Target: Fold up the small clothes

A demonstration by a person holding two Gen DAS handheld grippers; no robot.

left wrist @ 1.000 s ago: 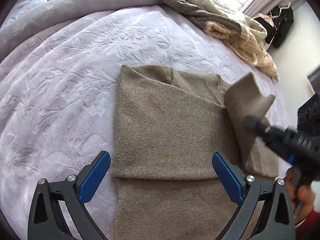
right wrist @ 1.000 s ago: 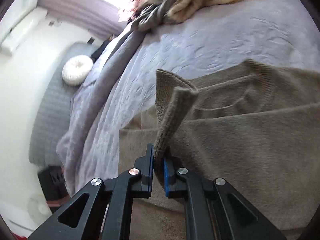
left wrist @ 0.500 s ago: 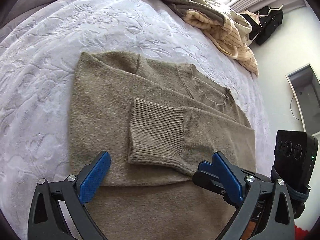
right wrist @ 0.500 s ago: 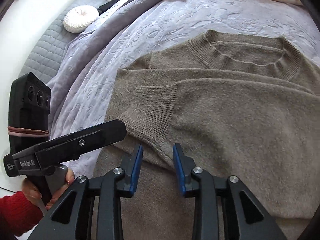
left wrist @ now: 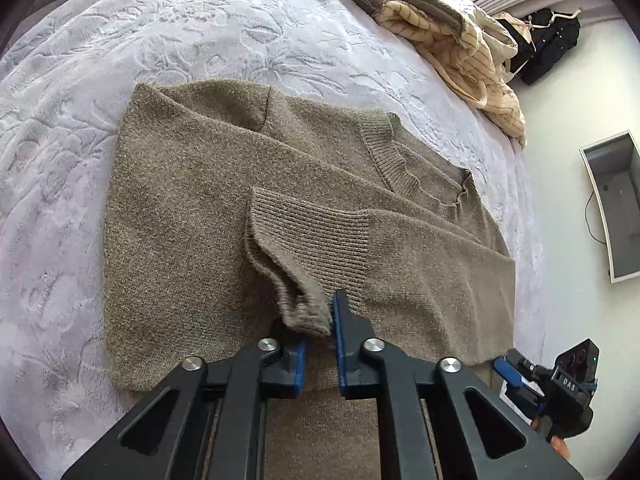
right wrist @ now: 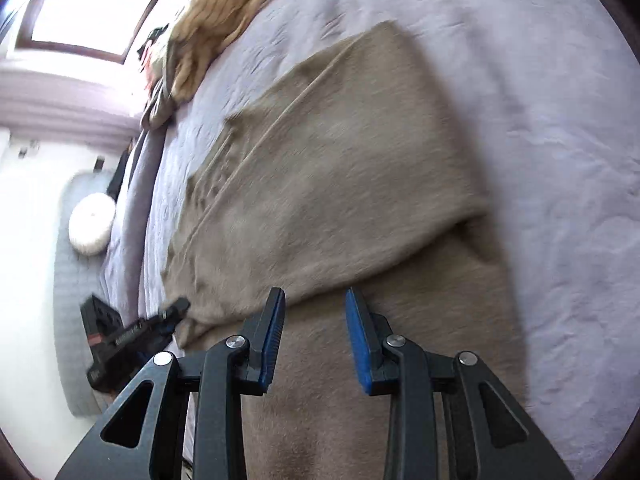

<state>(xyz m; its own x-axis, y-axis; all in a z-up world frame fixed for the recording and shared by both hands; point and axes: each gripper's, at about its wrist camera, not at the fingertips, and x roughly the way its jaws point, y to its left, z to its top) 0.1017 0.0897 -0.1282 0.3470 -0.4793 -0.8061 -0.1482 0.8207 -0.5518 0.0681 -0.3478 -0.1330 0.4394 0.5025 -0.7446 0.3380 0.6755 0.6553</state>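
An olive-brown knit sweater (left wrist: 192, 208) lies flat on the bed with both sleeves folded across its chest. My left gripper (left wrist: 318, 320) is shut on the ribbed cuff (left wrist: 304, 308) of the upper sleeve and lifts its corner slightly. In the right wrist view the sweater (right wrist: 340, 184) fills the middle, blurred by motion. My right gripper (right wrist: 316, 320) is open and empty just above the sweater's lower body. It also shows in the left wrist view at the lower right (left wrist: 508, 368). The left gripper shows in the right wrist view at the left (right wrist: 176, 308).
A lavender embossed bedspread (left wrist: 208, 24) covers the bed. A heap of cream striped and grey clothes (left wrist: 460, 44) lies at the far edge. A white round cushion (right wrist: 90, 224) sits by the grey headboard. A wall and a wall-mounted shelf (left wrist: 612, 208) lie past the bed's right side.
My left gripper has closed on the sleeve cuff. My right gripper let go of the sleeve after laying it across the chest, opened wider and swung away to the sweater's right side.
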